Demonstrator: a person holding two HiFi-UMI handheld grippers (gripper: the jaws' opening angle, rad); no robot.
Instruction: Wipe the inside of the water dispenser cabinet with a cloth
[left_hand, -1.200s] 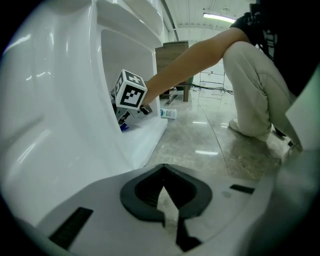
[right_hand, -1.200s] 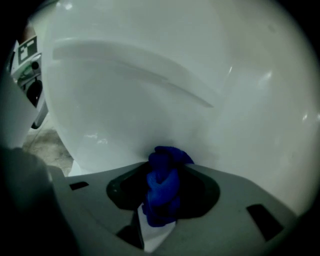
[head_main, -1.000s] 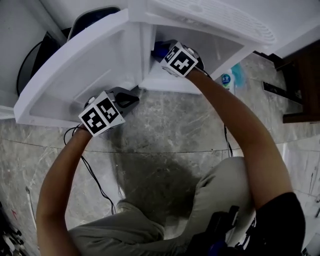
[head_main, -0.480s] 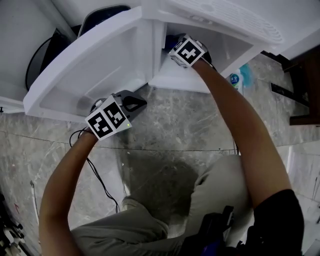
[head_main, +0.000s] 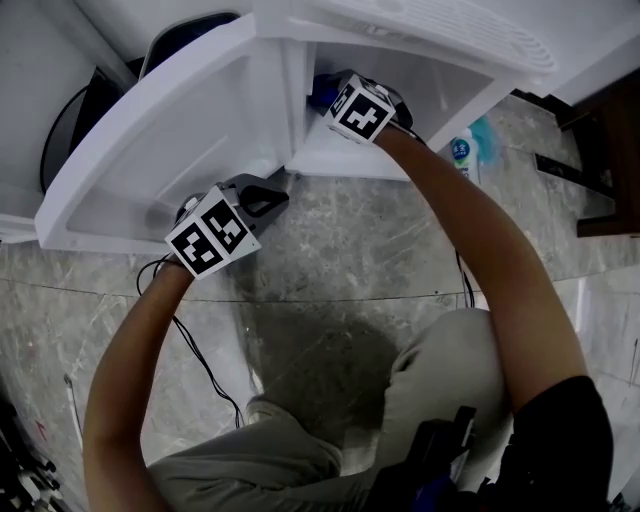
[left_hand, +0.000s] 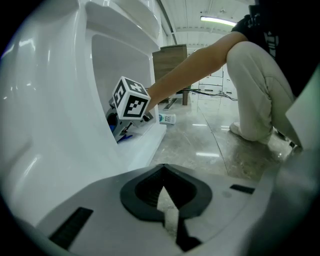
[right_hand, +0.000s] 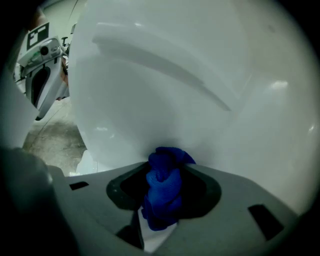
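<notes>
The white water dispenser cabinet (head_main: 420, 95) stands open, its door (head_main: 170, 140) swung out to the left. My right gripper (head_main: 335, 98) reaches into the cabinet and is shut on a bunched blue cloth (right_hand: 162, 190). The cloth presses against the white inner wall (right_hand: 200, 90). A bit of the blue cloth (head_main: 322, 95) shows beside the gripper's marker cube. My left gripper (head_main: 265, 195) hangs just off the door's lower edge, shut and holding nothing. In the left gripper view its closed jaws (left_hand: 167, 202) point at the floor, the door surface (left_hand: 45, 125) close on the left.
A small bottle with a blue label (head_main: 462, 155) lies on the marble floor right of the cabinet. Black cables (head_main: 200, 370) trail over the floor by my left arm. Dark wooden furniture (head_main: 610, 180) stands at the right edge. My knees are below.
</notes>
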